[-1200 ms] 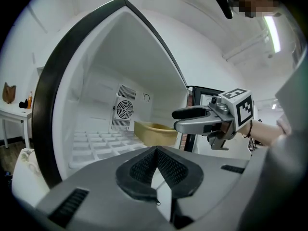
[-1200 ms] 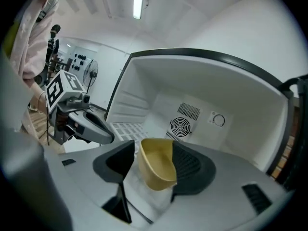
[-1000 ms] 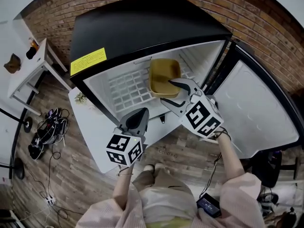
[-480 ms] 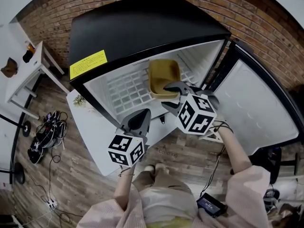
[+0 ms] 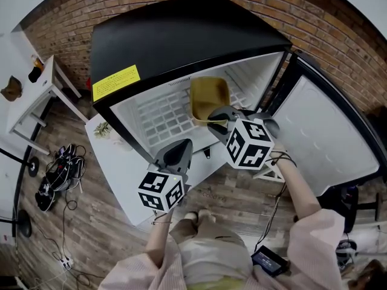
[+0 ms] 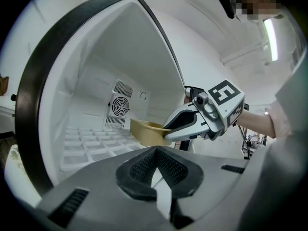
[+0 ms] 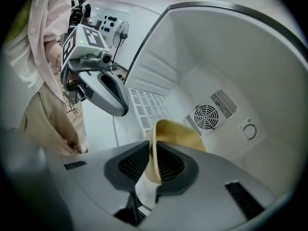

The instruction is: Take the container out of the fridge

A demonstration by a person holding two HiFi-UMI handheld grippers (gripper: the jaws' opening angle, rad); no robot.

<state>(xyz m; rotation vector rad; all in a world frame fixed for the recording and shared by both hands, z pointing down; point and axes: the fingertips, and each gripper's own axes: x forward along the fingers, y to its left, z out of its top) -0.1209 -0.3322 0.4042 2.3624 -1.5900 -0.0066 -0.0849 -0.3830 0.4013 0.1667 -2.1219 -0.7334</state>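
Note:
A tan plastic container (image 5: 208,95) stands on the white grid shelf (image 5: 158,118) inside the open black fridge (image 5: 181,35). My right gripper (image 5: 213,119) reaches in from the front, its jaws closing, and its pads press on the container's near wall (image 7: 154,153). The left gripper view shows that gripper (image 6: 167,135) at the container's (image 6: 144,131) rim. My left gripper (image 5: 181,145) hangs in front of the fridge's lower edge, shut and empty, well short of the container.
The fridge door (image 5: 329,138) stands open at the right. A round fan grille (image 6: 119,108) sits in the fridge's back wall. A white table (image 5: 33,92) and a tangle of cables (image 5: 57,168) are on the wooden floor at the left.
My right gripper has shifted slightly left toward the container's near wall and its jaws have come together on it. The left gripper has stayed put.

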